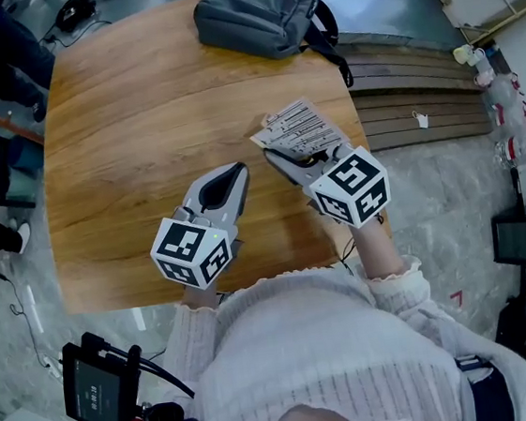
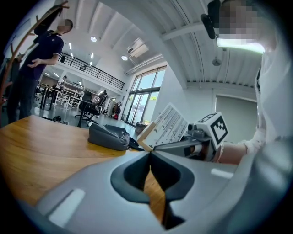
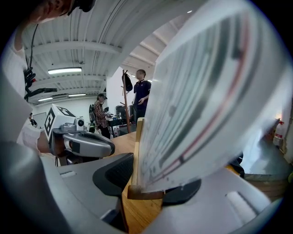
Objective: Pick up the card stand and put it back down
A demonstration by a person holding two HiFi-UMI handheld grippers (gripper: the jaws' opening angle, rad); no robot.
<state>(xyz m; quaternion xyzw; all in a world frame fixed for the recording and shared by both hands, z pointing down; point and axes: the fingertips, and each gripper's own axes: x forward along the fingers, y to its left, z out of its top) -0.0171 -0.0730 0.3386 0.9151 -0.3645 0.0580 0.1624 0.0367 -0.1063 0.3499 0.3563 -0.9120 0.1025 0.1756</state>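
The card stand (image 1: pixel 296 127) is a white printed card in a slim wooden base, held at the right side of the wooden table (image 1: pixel 138 106). My right gripper (image 1: pixel 281 160) is shut on it; in the right gripper view the wooden base (image 3: pixel 146 193) sits between the dark pads (image 3: pixel 114 173) and the card (image 3: pixel 197 100) fills the picture. From the left gripper view the stand (image 2: pixel 167 125) leans back, tilted. Whether its base touches the table I cannot tell. My left gripper (image 1: pixel 238 170) lies just left of it, shut and empty, its tips meeting (image 2: pixel 150 157).
A grey bag (image 1: pixel 259 12) lies at the table's far edge. Dark wooden slats (image 1: pixel 421 102) run beside the table's right edge. A screen on a stand (image 1: pixel 99 389) is at the lower left on the floor. People stand far off (image 3: pixel 139 98).
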